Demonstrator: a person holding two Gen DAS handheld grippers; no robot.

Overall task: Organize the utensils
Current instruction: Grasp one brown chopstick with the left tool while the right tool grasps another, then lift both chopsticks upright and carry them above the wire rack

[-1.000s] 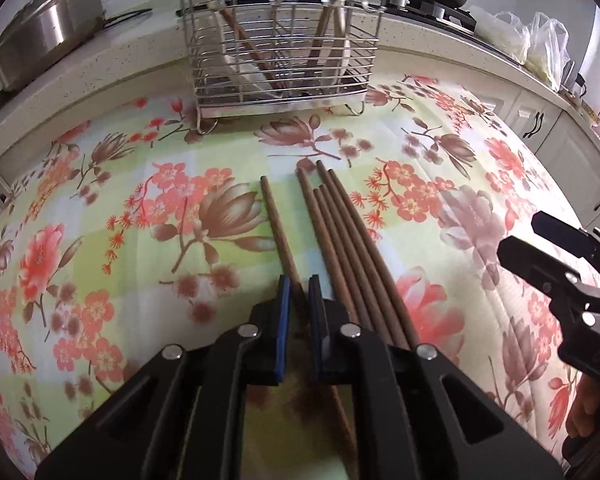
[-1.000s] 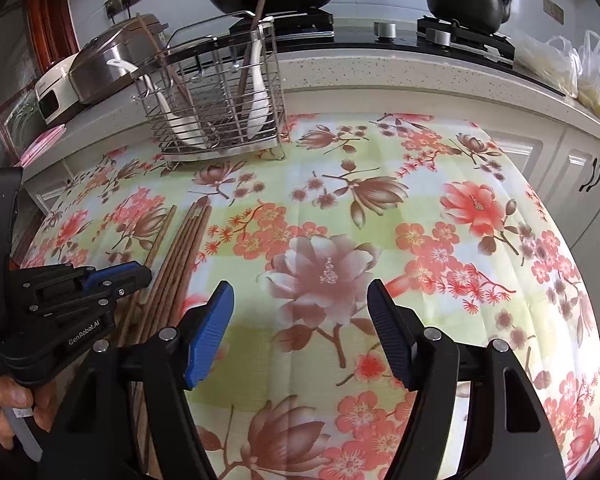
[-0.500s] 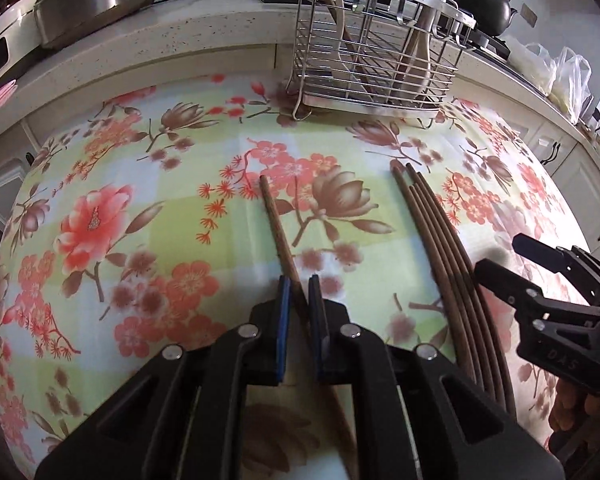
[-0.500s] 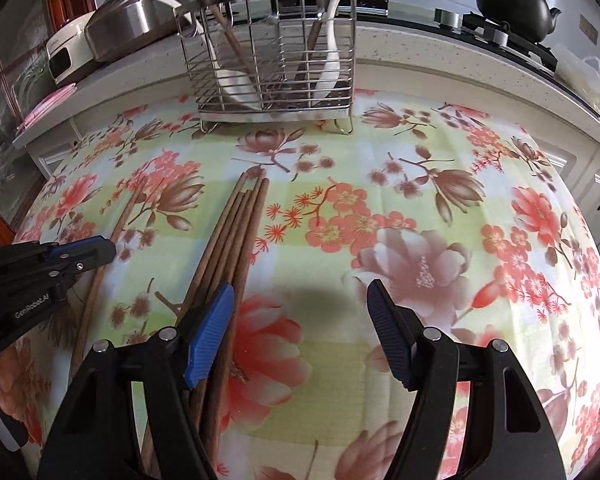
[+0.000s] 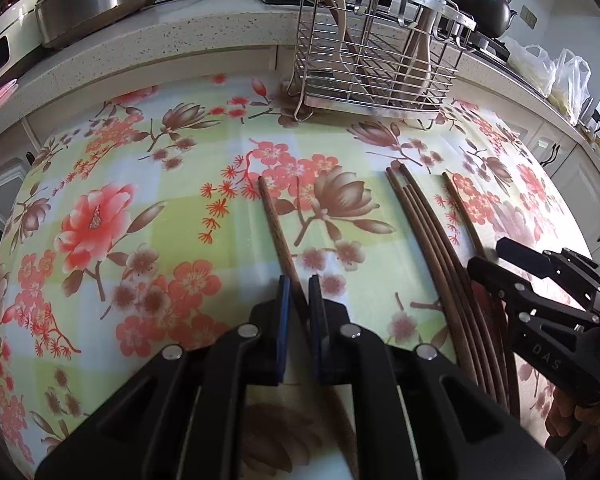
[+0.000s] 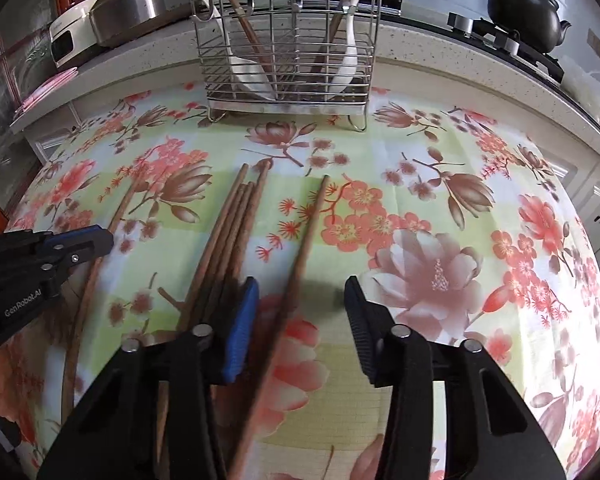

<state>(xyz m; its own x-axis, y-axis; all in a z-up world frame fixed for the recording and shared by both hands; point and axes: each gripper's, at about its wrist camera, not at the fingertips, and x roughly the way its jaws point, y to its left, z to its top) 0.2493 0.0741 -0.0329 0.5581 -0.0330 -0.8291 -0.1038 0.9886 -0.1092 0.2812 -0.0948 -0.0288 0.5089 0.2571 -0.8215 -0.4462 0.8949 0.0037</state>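
My left gripper is clamped on a single brown chopstick. Its long axis runs away from me toward the wire utensil rack, the far tip leaning slightly left over the floral tablecloth. The near end passes under my fingers, so I cannot see where it stops.

My right gripper is closing around another lone chopstick, which lies between the pads but is not yet pressed; a clear gap shows on its right side, and it lies nearer the blue left pad. This stick also points toward the rack, its far tip tilted a little to the right, its near end running out of the bottom of the right wrist view.

Between the two lies a bundle of chopsticks, side by side and touching, aimed the same way. Their near ends are covered by my right gripper's left finger, so I cannot count them surely from that side; the left wrist view shows about four.

In the rack stand white spoons and more chopsticks, leaning, partly screened by the wires. Behind, on the counter, sit a steel rice cooker and a black kettle, both bent by the lens.
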